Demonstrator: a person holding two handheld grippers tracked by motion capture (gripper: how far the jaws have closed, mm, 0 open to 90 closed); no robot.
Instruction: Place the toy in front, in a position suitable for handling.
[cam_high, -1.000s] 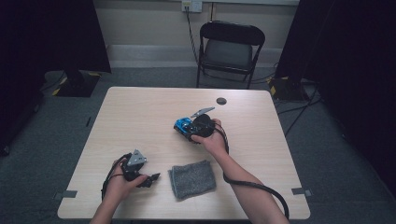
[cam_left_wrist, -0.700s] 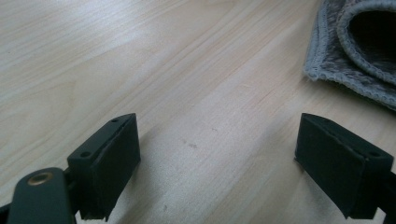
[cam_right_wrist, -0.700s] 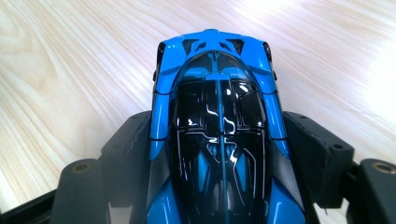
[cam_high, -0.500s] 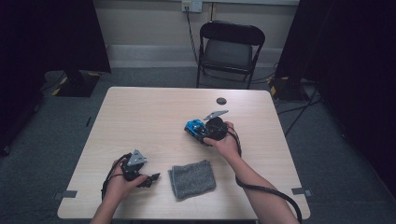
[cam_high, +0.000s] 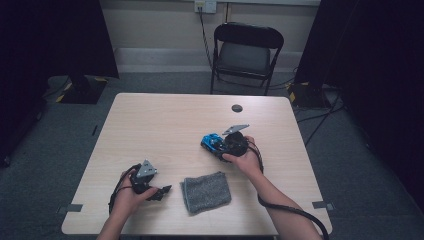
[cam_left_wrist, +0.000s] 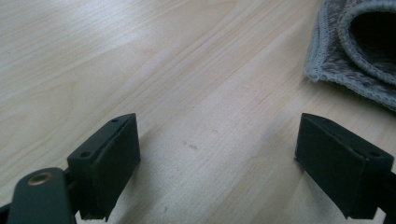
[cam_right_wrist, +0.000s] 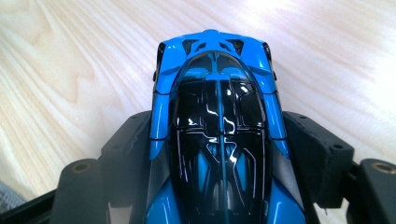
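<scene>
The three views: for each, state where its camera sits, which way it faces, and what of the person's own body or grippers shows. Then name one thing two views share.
High view: above the table, looking forward and down; both forearms, left gripper, right gripper.
Left gripper view: on that gripper, facing the tabletop; open jaws, grey pouch.
Right gripper view: on that gripper, jaws clamping the blue toy car.
Shared: the car, seen in high and right gripper views.

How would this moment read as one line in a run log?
right gripper: shut on blue toy car | left gripper: open, nothing between its fingers, beside grey cloth | table: car near middle
</scene>
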